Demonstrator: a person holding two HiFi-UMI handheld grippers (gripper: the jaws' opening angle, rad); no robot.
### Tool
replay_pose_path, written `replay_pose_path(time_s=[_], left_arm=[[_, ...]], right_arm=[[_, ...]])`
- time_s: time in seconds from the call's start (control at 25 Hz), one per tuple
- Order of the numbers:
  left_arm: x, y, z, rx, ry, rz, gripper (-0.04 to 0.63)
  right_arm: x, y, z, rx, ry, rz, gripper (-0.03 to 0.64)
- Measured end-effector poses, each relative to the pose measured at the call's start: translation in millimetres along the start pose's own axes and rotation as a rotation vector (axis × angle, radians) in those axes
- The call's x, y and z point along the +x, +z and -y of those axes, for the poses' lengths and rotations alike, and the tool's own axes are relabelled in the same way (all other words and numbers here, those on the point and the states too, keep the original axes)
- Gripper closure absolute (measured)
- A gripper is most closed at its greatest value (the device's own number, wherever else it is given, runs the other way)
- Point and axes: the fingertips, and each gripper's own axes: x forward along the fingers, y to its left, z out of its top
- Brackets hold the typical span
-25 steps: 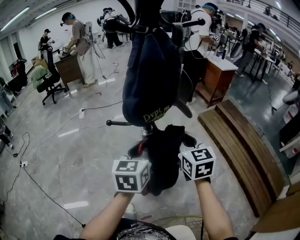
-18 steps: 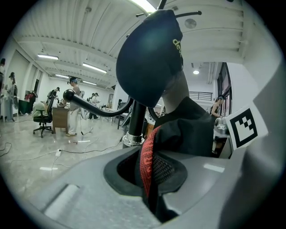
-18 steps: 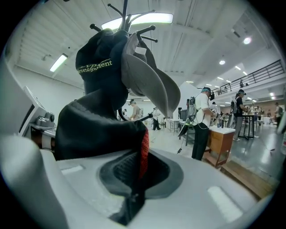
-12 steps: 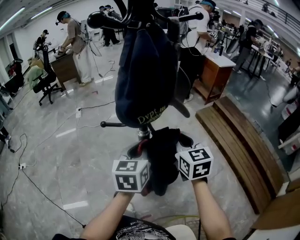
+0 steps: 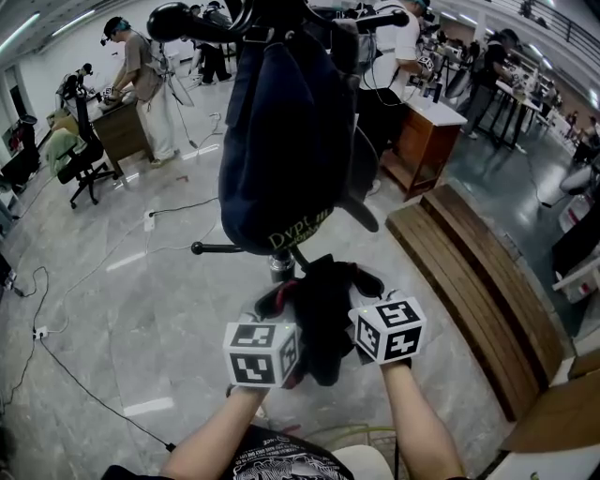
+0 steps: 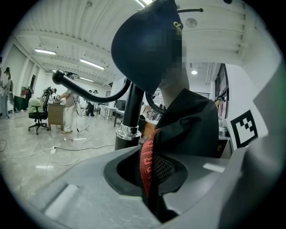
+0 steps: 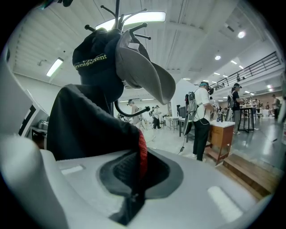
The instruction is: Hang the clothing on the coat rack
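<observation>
A black garment (image 5: 323, 305) with a red woven edge hangs bunched between my two grippers, just in front of the coat rack's pole (image 5: 278, 266). My left gripper (image 5: 284, 317) is shut on the garment's red edge (image 6: 147, 161). My right gripper (image 5: 362, 305) is shut on the same cloth (image 7: 91, 120) from the other side. A dark navy cap (image 5: 281, 141) with pale lettering hangs on the rack above the garment. The rack's curved hooks (image 5: 183, 19) spread out at the top, and a lower peg (image 5: 220, 249) sticks out to the left.
A long wooden bench (image 5: 478, 272) lies on the floor to the right, with a wooden desk (image 5: 427, 141) behind it. Cables (image 5: 56, 347) run over the grey floor at left. Several people stand at desks in the background, next to an office chair (image 5: 80, 164).
Both grippers and the garment have stayed almost where they were, still gripped. The view has tilted, so the rack's upper left hook has come into the picture.
</observation>
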Motion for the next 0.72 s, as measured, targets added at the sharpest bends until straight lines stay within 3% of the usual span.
replay_pose_path(time_s=[0.72], left_arm=[[-2,-25,11,0.042,-0.003,-0.028,0.574]], right_arm=[[-9,-29,-8,0.036,-0.011,-0.013,0.6]])
